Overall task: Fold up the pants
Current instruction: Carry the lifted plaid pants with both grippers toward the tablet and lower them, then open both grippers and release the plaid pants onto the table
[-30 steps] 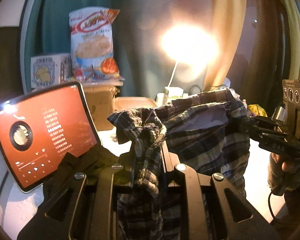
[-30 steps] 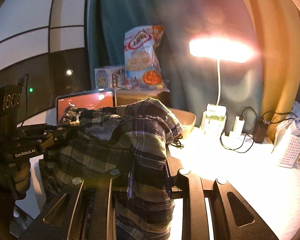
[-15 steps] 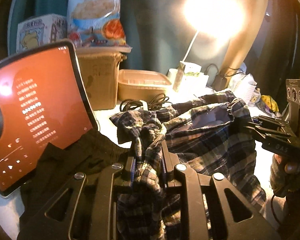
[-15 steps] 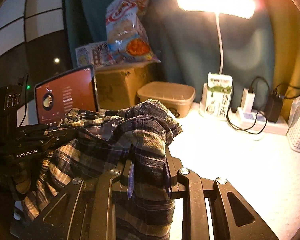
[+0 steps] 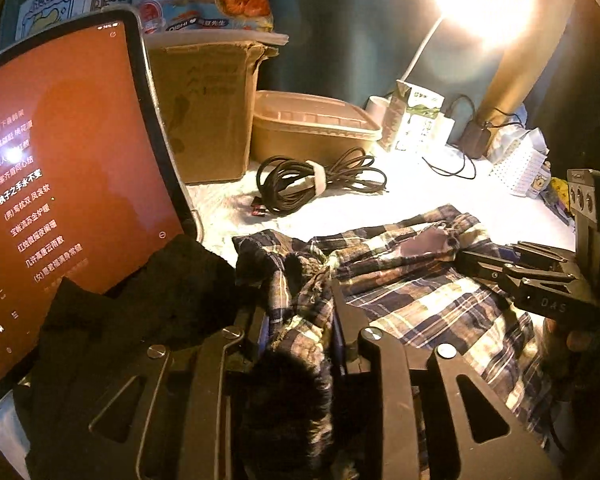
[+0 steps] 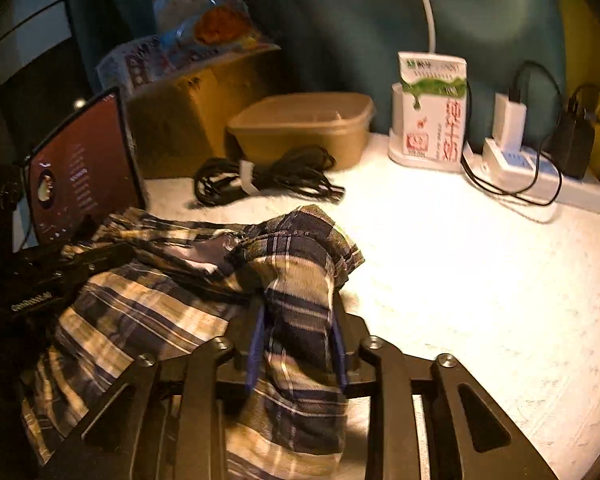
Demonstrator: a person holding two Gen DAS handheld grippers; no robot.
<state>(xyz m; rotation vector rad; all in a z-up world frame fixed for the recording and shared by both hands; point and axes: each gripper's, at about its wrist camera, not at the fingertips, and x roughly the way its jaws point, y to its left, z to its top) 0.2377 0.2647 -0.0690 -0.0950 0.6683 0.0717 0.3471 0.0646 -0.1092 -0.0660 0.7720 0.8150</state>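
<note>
Lidded tan container (image 5: 312, 128) stands closed behind plaid pants (image 5: 412, 280).

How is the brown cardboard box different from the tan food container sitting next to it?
The cardboard box stands tall and upright; the food container is low and wide. The box has square corners and torn flaps; the container has rounded corners and a fitted lid. Snack packages rest on top of the box, while nothing sits on the container. Both are brownish and stand side by side at the back of the white table, behind the coiled black cable.
</note>
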